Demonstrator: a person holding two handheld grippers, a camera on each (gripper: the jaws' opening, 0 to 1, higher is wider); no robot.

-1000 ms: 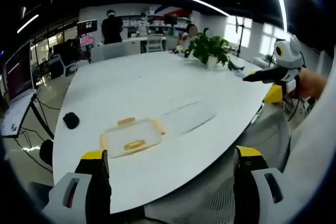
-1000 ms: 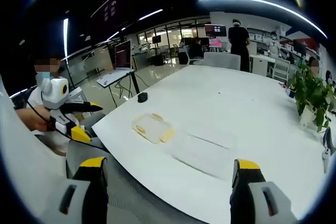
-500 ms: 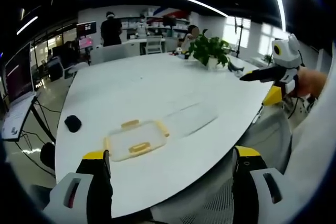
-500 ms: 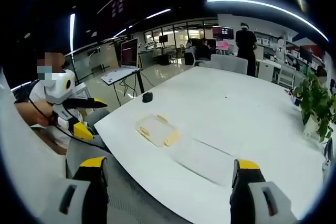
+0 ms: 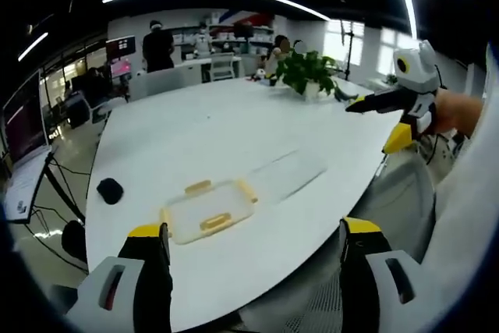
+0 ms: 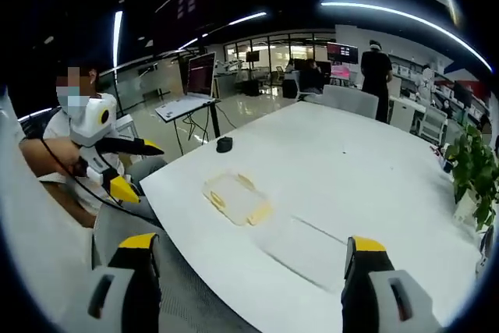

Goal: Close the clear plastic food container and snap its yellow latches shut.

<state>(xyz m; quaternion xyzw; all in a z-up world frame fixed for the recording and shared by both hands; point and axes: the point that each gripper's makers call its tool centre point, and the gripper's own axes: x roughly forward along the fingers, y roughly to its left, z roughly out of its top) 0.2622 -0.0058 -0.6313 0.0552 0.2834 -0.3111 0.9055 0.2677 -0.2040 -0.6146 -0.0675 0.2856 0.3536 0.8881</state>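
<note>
On the white oval table (image 5: 195, 138), near my edge, sits the clear rectangular plastic food container with yellow latches (image 5: 207, 208), its transparent lid (image 5: 282, 175) lying flat just beside it, so closing has not begun. I hold the left gripper (image 5: 249, 282) and right gripper (image 6: 248, 290) well back from both, each with jaws spread wide and carrying nothing. My worry: the lid is thin, nearly invisible and flush on the tabletop, so a pinch may skate it away or miss its edge.

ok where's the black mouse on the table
In the left gripper view the black mouse sits near the white table's left edge, left of the yellow-latched container.
</note>
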